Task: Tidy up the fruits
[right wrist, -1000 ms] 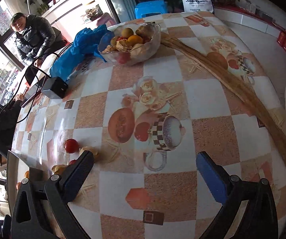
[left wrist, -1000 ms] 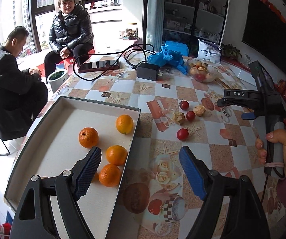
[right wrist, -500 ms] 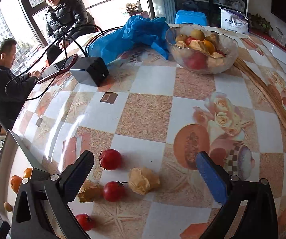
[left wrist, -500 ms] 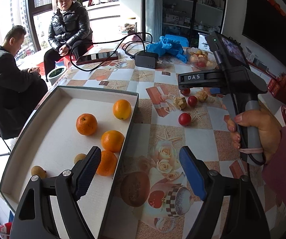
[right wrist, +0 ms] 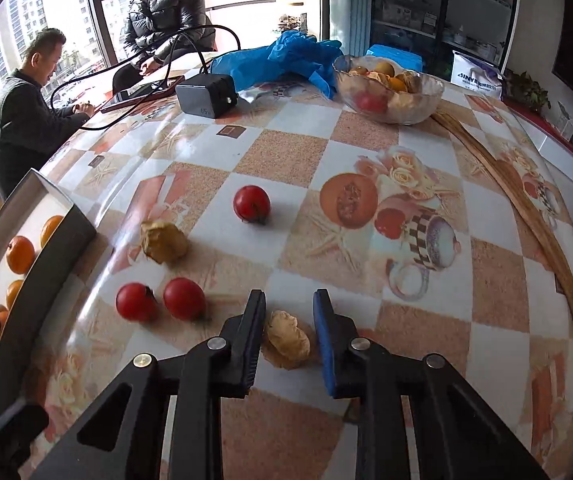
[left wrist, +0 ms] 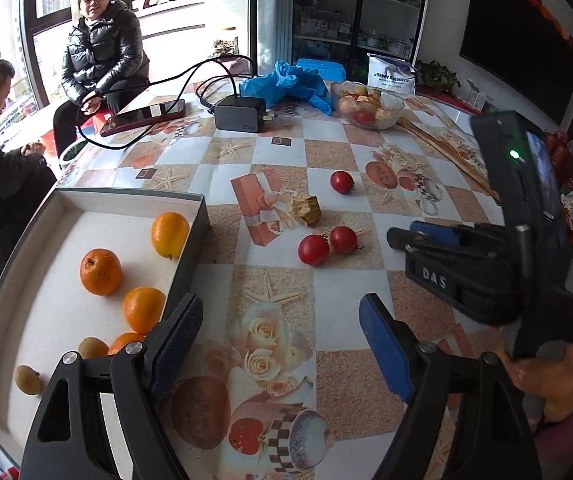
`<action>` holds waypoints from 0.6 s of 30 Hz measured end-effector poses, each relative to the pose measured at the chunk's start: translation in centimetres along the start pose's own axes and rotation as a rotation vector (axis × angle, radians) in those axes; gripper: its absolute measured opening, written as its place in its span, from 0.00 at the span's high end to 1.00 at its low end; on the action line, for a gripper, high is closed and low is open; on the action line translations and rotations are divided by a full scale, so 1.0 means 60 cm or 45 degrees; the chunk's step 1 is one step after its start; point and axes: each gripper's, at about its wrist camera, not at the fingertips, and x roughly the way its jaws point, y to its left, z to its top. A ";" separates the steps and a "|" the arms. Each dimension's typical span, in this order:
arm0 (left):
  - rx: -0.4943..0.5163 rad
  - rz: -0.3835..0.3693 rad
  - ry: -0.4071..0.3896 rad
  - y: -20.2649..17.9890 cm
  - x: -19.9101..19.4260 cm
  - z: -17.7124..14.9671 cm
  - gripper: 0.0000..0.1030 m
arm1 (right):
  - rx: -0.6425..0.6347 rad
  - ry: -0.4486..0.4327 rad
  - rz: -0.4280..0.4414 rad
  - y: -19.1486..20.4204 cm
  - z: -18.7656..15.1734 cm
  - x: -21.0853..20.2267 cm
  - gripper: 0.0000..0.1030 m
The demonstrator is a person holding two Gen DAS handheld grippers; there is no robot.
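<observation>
right gripper [right wrist: 289, 334] closed down around a small pale-tan papery husked fruit [right wrist: 288, 344] on the worktop [right wrist: 366, 160], at about 6 o'clock of the right wrist view. black pad touching the husk at its 9 o'clock side; at the blue pad's side, contact too close to call, so a full pinch cannot be confirmed. left gripper [left wrist: 280, 344] spread wide and empty, hovering over the printed roses of the cloth, just at 3 o'clock of the shallow grey-walled white tray [left wrist: 202, 216].

risks from here:
- crushing: thin dry husk, likely to crumple or tear under hard pressing, leaving a loose hold on the berry inside.
- slipping: irregular, light shape, held near the pad roots rather than the tips; could squirt out toward 12 o'clock on lifting.
- knocking neighbours: pair of small red round fruits [right wrist: 160, 302] lying near, at 10 o'clock of the closed gripper; a sideways sweep toward the tray could roll them across the glossy cloth.
- clipping the tray wall on the way over, spilling the load among the round oranges [left wrist: 100, 272] inside.
- collision between the two grippers, both crowding the same patch beside the tray.
</observation>
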 end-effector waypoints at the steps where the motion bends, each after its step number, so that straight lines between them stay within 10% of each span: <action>1: 0.004 -0.006 0.002 -0.006 0.012 0.007 0.19 | 0.011 -0.002 0.007 -0.009 -0.012 -0.010 0.74; 9: 0.018 0.085 0.058 -0.035 0.132 0.041 0.24 | 0.057 -0.040 -0.002 -0.052 -0.082 -0.073 0.74; 11: 0.019 0.080 0.030 -0.035 0.135 0.048 0.35 | 0.044 -0.045 -0.007 -0.055 -0.095 -0.080 0.74; 13: 0.022 0.050 0.025 -0.036 0.134 0.052 0.70 | 0.029 -0.051 -0.026 -0.058 -0.103 -0.083 0.74; 18: 0.054 0.044 0.021 -0.043 0.102 0.014 0.74 | 0.014 -0.048 -0.038 -0.058 -0.121 -0.084 0.73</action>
